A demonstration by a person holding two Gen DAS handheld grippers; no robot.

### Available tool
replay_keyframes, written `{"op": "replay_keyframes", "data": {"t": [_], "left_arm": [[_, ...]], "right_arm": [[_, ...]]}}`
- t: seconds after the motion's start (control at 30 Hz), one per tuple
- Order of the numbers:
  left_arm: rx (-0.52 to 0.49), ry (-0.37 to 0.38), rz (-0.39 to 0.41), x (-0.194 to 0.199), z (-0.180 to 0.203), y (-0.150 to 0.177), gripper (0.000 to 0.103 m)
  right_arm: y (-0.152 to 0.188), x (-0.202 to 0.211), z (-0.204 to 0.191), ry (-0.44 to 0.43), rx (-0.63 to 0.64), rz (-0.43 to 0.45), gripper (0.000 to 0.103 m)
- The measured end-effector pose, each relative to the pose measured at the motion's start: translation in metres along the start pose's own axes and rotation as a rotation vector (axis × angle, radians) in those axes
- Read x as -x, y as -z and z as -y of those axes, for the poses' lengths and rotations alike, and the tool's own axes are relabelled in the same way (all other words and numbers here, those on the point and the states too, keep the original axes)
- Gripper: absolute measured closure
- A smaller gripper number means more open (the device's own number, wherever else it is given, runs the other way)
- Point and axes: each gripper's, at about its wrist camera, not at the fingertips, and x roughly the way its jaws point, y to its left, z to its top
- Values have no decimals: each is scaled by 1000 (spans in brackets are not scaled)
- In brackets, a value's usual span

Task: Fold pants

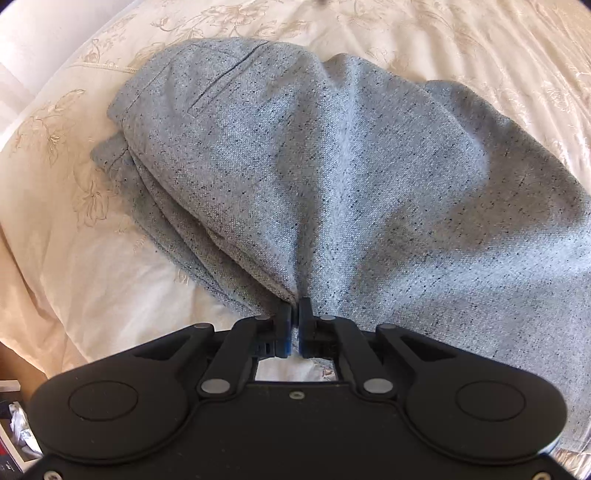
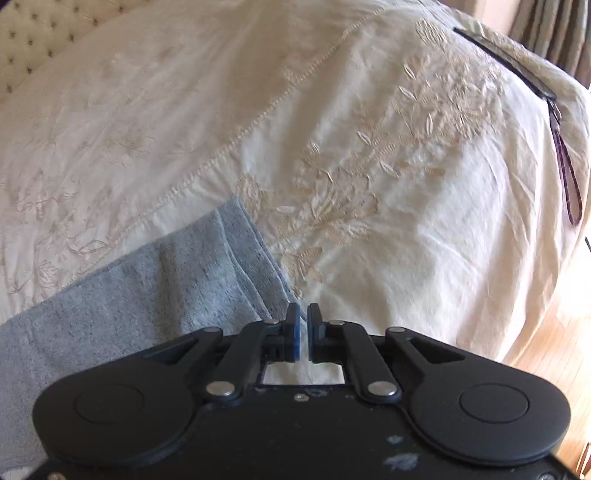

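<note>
Grey speckled pants point(image 1: 314, 155) lie bunched on a cream embroidered bedspread point(image 1: 66, 206). In the left wrist view my left gripper point(image 1: 295, 308) is shut on a pinched fold of the pants, and the cloth fans out from the jaws toward the waistband and pocket at the far left. In the right wrist view a pant leg end point(image 2: 177, 273) lies at the lower left. My right gripper point(image 2: 303, 314) is nearly closed, pinching the near corner of that leg's hem; a thin edge of cloth sits between the blue pads.
The bedspread point(image 2: 332, 147) covers the bed, with a tufted headboard point(image 2: 33, 29) at the top left. A dark strap point(image 2: 561, 147) lies near the bed's right edge. Wooden floor point(image 2: 554, 332) and a curtain point(image 2: 554, 29) lie beyond. Clutter point(image 1: 14, 424) sits at the lower left.
</note>
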Motion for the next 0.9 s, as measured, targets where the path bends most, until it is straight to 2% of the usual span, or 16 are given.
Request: {"op": "replay_keyframes", "data": {"t": [0.03,0.13,0.23,0.4,0.53,0.6,0.67,0.7,0.8,0.9], "left_arm": [[-4,-5,-1,-1,1,1,98],[3,-20,-6,-1,8,0,98],[13,-35,-5,-3,14,-1,98],[13,-64,-3,-3,23,-3,98],[18,-84,-5,-5,32,-3,98],[23,-94,-6,-7,36,-2,98],[20,-106,-7,-8,41,-2,98],[18,-110,-7,-8,43,-2,98],[33,-100,20,2,47,-1,99],[67,-36,88,26,46,3,99]], "right_arm": [[-6,0,-2,-37,21,14,80],[-21,-15,-7,-109,55,6,75],[-33,-37,-17,-148,129,-32,73],[-44,-76,-29,-164,242,-125,72],[-46,-80,-29,-246,250,-160,69],[-43,-80,-31,-253,274,-165,69],[-39,-83,-31,-261,293,-170,77],[-39,-85,-31,-260,295,-175,100],[-41,-70,-34,-229,341,-131,99],[-47,-48,-37,-196,379,-62,99]]}}
